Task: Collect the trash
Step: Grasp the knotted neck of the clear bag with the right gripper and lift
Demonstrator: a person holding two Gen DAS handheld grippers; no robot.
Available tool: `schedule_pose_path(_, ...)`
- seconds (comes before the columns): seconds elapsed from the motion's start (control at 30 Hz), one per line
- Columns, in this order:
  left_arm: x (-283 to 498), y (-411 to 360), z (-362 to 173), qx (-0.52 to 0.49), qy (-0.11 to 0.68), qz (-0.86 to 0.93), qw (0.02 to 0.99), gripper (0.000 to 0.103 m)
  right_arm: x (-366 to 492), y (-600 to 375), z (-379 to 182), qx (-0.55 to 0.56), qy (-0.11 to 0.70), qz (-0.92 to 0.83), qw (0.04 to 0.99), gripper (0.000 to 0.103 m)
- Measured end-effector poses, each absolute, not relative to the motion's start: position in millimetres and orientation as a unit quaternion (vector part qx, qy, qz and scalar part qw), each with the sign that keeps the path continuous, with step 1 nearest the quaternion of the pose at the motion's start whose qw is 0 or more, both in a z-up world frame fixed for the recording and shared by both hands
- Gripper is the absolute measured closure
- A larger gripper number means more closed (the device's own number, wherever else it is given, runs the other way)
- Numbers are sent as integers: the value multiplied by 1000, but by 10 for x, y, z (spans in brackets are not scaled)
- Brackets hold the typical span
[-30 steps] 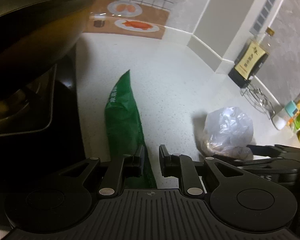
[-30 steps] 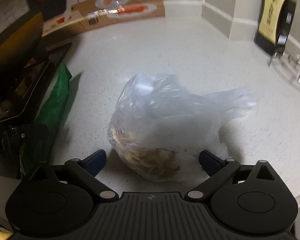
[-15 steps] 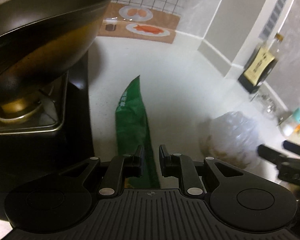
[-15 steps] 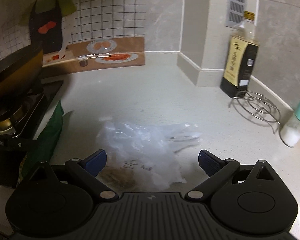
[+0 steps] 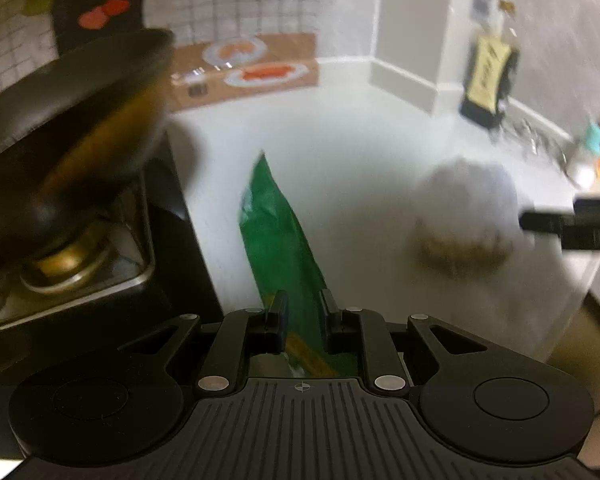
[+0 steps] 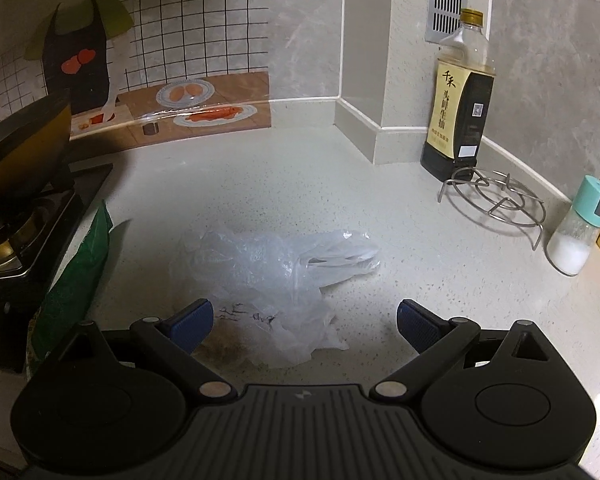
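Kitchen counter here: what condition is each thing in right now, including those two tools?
Left tool: shut on the green packet.
Green packet: flat, gripped at its near end.
Right tool: open, holding nothing.
Clear plastic bag: crumpled on the counter, brown scraps inside.
Sauce bottle: upright, capped.
Salt shaker: upright, lid on.

Wok (image 6: 24, 148) crowds left; bottle (image 6: 460, 108), wire trivet (image 6: 496, 204) right; counter (image 6: 260, 184) between open.

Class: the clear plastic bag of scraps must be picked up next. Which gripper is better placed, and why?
Right. The right gripper is open with the clear plastic bag directly ahead, while the left gripper is shut on the green packet.
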State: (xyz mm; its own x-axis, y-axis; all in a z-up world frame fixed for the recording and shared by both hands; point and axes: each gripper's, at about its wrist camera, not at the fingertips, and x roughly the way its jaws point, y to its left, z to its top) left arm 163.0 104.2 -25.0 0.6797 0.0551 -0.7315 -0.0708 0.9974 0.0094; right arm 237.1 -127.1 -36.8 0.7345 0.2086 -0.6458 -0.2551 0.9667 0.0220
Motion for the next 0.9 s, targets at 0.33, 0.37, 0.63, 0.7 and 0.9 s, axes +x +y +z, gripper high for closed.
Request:
schedule_pose_path(0.33, 1714, 959, -556, -38, 431, -42, 901, 72, 2265, -1305, -419, -41, 351, 125, 927, 4)
schedule_pose_path(0.37, 1695, 994, -537, -67, 429, -63, 899, 72, 2261, -1321, -421, -39, 352, 124, 927, 4)
schedule_pose_path(0.63, 1518, 1177, -301, -67, 384, 43, 920, 72, 2266, -1381, -414, -28, 353, 119, 928, 4)
schedule_pose_path(0.7, 1564, 1242, -397, -83, 405, 65, 908, 72, 2260, -1369, -414, -27, 353, 124, 927, 4)
schedule_pose_path(0.9, 1683, 1247, -530, -80, 419, 71, 902, 69, 2221, -1283, -404, -40, 350, 136, 926, 4)
